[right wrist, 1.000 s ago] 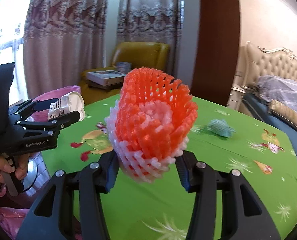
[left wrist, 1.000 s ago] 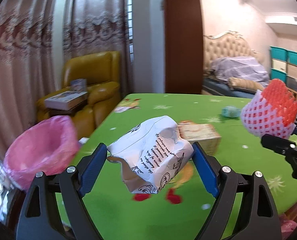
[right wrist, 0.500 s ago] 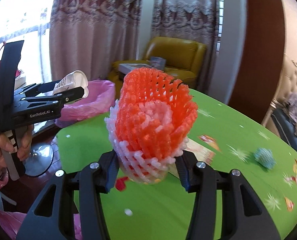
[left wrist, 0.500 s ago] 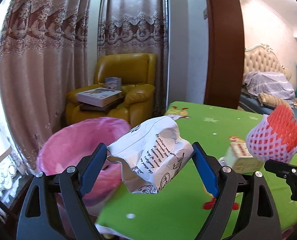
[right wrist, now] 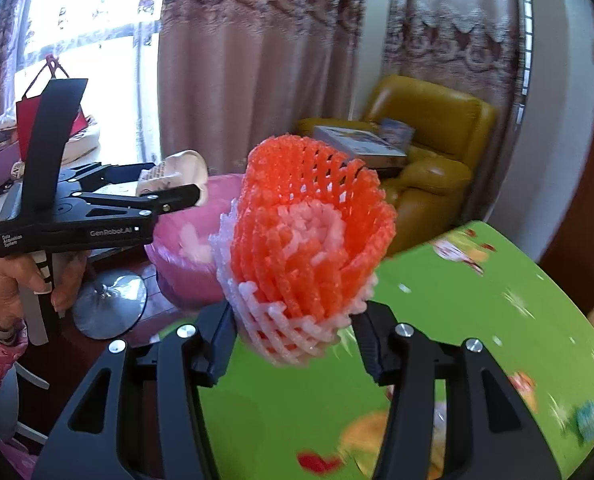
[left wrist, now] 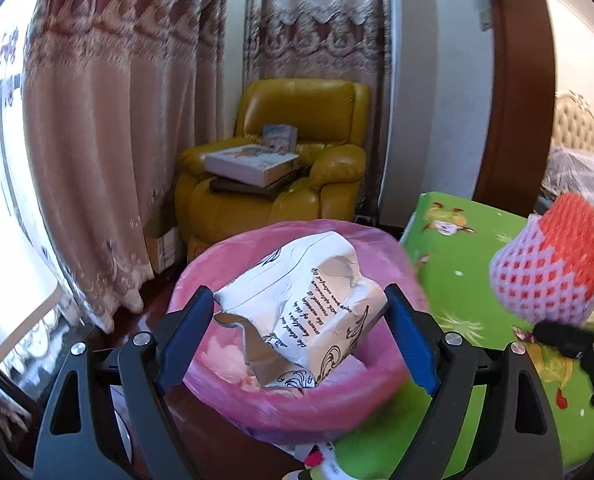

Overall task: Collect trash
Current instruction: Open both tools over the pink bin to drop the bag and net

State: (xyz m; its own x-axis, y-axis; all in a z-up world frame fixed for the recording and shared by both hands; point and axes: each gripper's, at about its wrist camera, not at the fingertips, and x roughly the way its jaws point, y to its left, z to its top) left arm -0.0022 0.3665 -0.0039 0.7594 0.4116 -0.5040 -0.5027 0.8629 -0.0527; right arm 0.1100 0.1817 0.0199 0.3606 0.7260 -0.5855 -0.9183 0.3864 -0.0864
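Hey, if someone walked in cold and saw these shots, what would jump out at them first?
Probably the bright orange and white foam fruit net, gripped in the right tongs over the green tablecloth. Next, the crumpled printed paper cup in the left tongs, poised above the pink-lined trash bin.

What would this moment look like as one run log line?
left tool: grips crumpled paper bag above pink-lined bin | right tool: jaws opening, foam fruit net between them | both pieces: not dropped yet
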